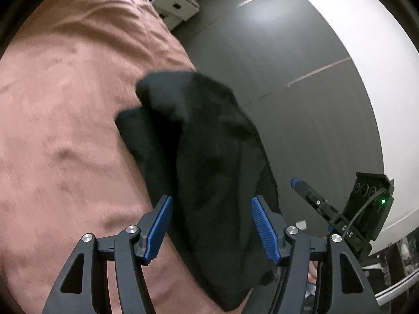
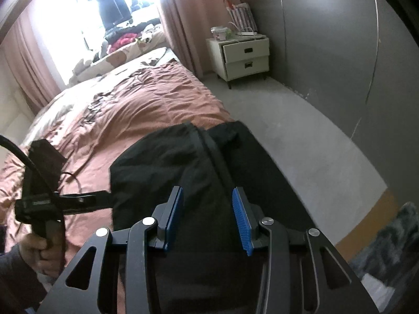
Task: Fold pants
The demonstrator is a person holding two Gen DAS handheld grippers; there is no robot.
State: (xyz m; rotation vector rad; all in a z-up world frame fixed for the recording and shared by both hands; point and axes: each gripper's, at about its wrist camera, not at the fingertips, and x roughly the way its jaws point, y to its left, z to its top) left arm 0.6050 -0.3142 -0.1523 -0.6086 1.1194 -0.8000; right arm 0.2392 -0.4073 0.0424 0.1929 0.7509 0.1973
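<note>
The black pants (image 1: 209,162) lie bunched along the bed's edge, partly hanging over toward the floor; they also show in the right wrist view (image 2: 183,172). My left gripper (image 1: 211,204) is open just above the pants, its blue pads (image 1: 159,225) on either side of the cloth without pinching it. My right gripper (image 2: 207,201) is open over the pants near their waist end. The right gripper's fingertip (image 1: 296,183) shows at the right of the left wrist view. The left gripper (image 2: 94,200) shows at the left of the right wrist view, reaching the pants' left edge.
The pink bedspread (image 1: 65,117) covers the bed (image 2: 146,104). A white nightstand (image 2: 243,55) stands by the grey wall. Grey floor (image 2: 301,144) runs beside the bed. Clothes are piled at the bed's far end by the bright window (image 2: 123,34).
</note>
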